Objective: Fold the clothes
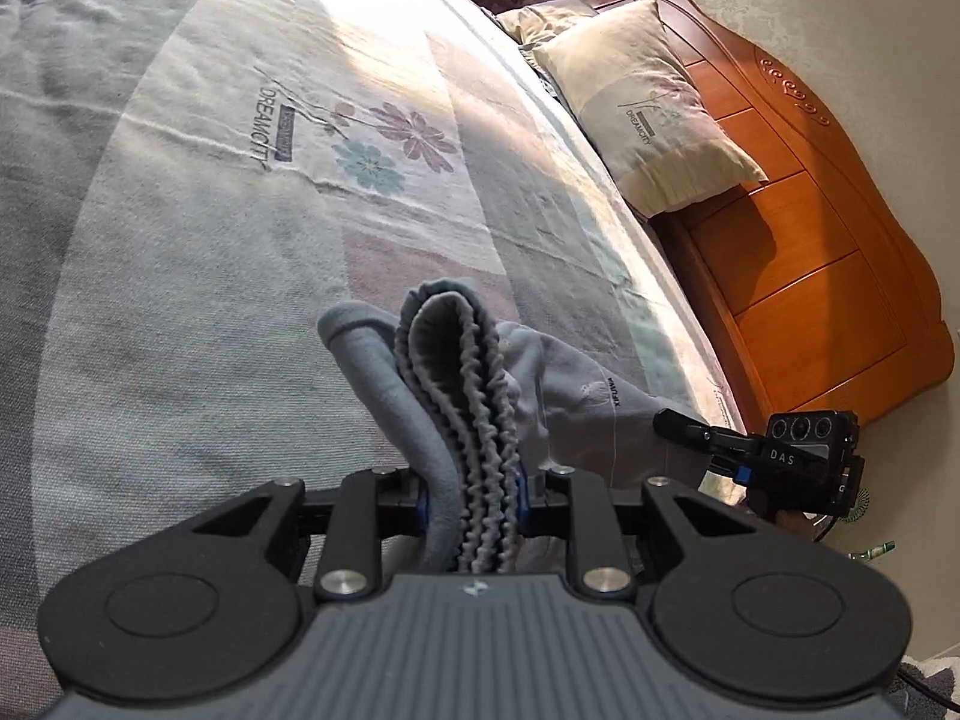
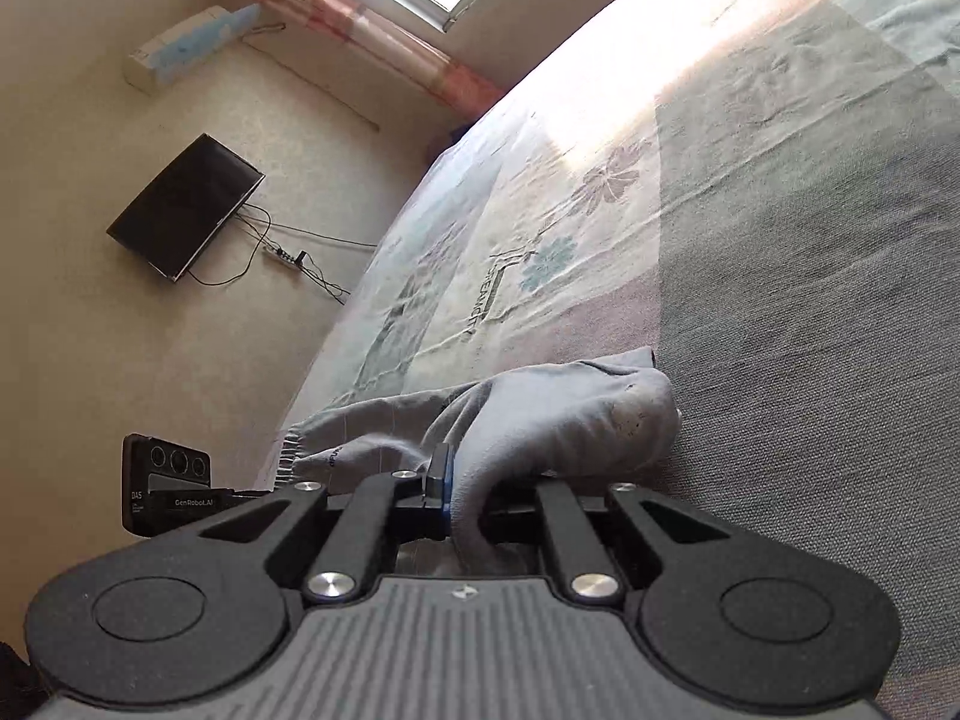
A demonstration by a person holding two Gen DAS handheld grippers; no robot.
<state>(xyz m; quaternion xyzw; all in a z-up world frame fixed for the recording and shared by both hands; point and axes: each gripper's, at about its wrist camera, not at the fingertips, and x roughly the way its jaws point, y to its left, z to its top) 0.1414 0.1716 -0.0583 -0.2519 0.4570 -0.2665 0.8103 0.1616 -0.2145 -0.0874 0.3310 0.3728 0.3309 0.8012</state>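
- Grey garment point(image 1: 474, 420), a soft piece with a ribbed elastic waistband, hangs between the two grippers just above the near part of the bed; it looks like a pair of trousers or shorts, though I cannot tell which.
- The left gripper point(image 1: 471, 501) has its jaws drawn in narrow on the doubled waistband, and the ribbed band rises in a loop straight up out of the pinch.
- To the right of that loop the paler cloth spreads out, with a small printed logo and lettering on it, reaching toward the other tool.
- The right gripper point(image 2: 462, 507) pinches a fold of the same garment point(image 2: 540, 420); its blue-padded finger point(image 2: 443, 483) presses against the cloth, and the jaws stand close together around it.
- From the right-hand camera the cloth humps up ahead of the fingers and trails off leftward to the gathered waistband near the edge of the mattress.
- Each tool shows in the other's view: the right one as a black body with three round lenses point(image 1: 801, 450), the left one likewise at the lower left point(image 2: 168, 486).
- The bedspread point(image 1: 240, 210) below is pale grey with flower prints and a printed word, sunlit across the far part.
- A pillow point(image 1: 648, 114) leans on the wooden headboard point(image 1: 828, 228).
- On the wall past the foot of the bed hang a dark screen point(image 2: 186, 207) and an air conditioner point(image 2: 186, 48).
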